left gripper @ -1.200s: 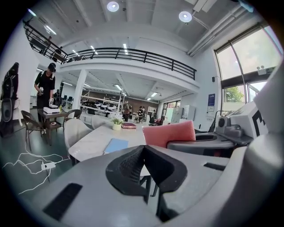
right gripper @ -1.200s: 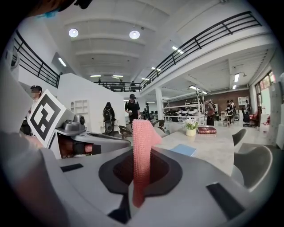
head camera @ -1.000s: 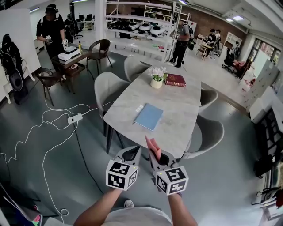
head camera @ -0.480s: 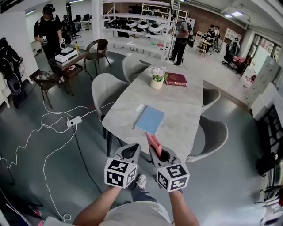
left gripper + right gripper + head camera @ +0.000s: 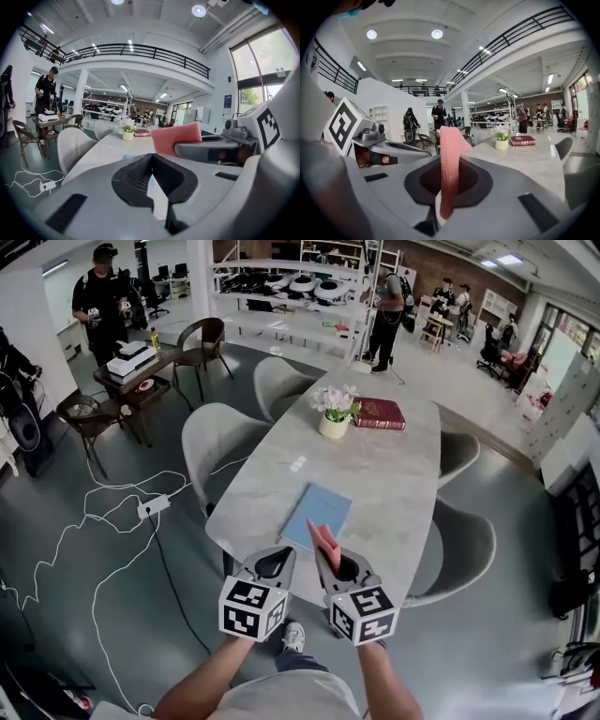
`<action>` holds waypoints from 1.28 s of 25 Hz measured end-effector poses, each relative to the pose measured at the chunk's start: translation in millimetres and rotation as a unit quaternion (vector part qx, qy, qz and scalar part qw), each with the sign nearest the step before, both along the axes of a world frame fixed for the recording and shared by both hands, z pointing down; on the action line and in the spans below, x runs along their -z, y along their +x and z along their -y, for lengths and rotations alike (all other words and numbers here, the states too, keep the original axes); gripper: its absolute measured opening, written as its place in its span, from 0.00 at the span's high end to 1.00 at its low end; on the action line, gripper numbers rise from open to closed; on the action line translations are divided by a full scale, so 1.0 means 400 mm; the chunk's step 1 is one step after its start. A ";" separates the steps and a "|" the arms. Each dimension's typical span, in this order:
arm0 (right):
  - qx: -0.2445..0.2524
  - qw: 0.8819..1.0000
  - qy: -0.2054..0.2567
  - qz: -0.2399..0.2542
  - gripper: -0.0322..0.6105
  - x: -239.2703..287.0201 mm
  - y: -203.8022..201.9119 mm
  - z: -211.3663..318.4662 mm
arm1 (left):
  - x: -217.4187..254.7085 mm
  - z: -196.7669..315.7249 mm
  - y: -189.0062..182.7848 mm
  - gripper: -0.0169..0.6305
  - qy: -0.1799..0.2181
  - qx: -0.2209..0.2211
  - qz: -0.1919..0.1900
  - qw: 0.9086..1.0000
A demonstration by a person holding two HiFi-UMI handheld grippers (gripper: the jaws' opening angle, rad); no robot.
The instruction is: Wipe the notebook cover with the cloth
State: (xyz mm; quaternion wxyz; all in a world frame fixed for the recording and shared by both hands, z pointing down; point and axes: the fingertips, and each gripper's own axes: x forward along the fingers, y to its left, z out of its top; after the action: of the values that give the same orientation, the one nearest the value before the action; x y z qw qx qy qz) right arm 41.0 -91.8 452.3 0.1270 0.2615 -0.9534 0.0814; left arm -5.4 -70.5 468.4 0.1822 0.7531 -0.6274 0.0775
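Note:
A light blue notebook (image 5: 317, 515) lies flat on the near half of the long grey table (image 5: 394, 465). My right gripper (image 5: 330, 557) is shut on a pink cloth (image 5: 323, 540), which sticks up from its jaws just short of the notebook's near edge. The same cloth (image 5: 451, 159) stands upright between the jaws in the right gripper view and shows at the right of the left gripper view as a pink cloth (image 5: 176, 137). My left gripper (image 5: 275, 563) hovers beside the right one, shut and empty, near the table's front end.
A potted flower (image 5: 334, 412) and a dark red book (image 5: 379, 412) sit at the table's far end. Grey chairs (image 5: 212, 444) flank the table on both sides. White cables (image 5: 103, 521) trail over the floor at left. People stand at the back of the room.
Both grippers and the cloth have come closer to the table; the notebook now lies just beyond the cloth's tip. Jaw states are unchanged.

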 end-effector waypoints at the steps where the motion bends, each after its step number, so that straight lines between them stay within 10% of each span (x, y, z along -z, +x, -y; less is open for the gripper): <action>1: 0.000 1.000 -0.002 -0.003 0.93 -0.007 -0.010 0.032 | -0.006 0.030 -0.009 0.96 -0.003 0.000 -0.001 1.000; 32: 0.082 0.966 -0.013 -0.245 0.93 -0.400 -0.235 0.673 | -0.210 0.463 -0.158 0.96 -0.085 -0.006 -0.024 0.996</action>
State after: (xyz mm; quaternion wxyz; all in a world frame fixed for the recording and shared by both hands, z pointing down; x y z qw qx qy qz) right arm -52.9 -361.0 612.1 0.3658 0.1929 -0.9103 0.0164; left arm -68.7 -255.8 552.6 0.2603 0.7403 -0.6092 0.1140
